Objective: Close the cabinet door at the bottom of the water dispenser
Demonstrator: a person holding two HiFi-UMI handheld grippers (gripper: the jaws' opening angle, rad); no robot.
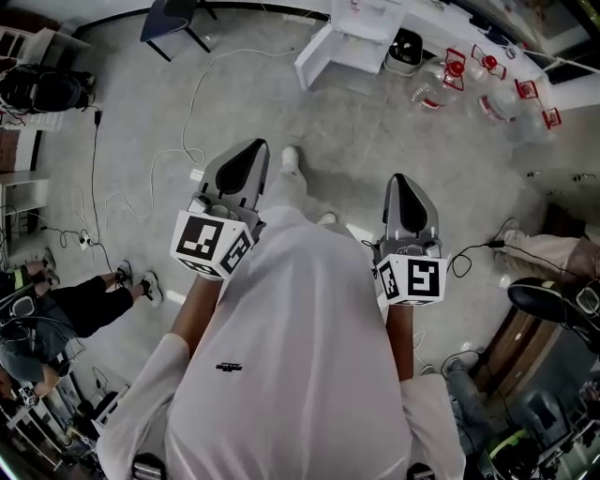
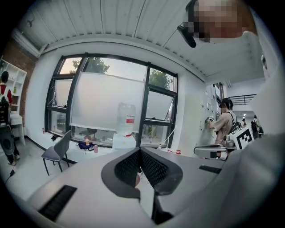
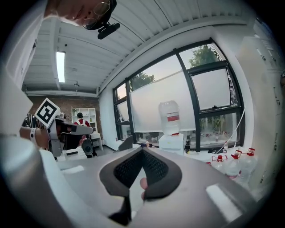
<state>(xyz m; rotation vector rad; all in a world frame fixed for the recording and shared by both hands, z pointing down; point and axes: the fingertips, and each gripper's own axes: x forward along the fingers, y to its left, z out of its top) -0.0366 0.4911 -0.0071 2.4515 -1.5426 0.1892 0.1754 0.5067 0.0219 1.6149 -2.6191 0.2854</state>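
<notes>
Bottles (image 1: 433, 82) crowd the floor (image 1: 375, 141) beside the water dispenser (image 1: 352, 42) — chair (image 1: 173, 17) further left.

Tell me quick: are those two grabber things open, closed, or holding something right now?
Left gripper: closed, jaws together, holding nothing.
Right gripper: closed, jaws together, holding nothing.
</notes>
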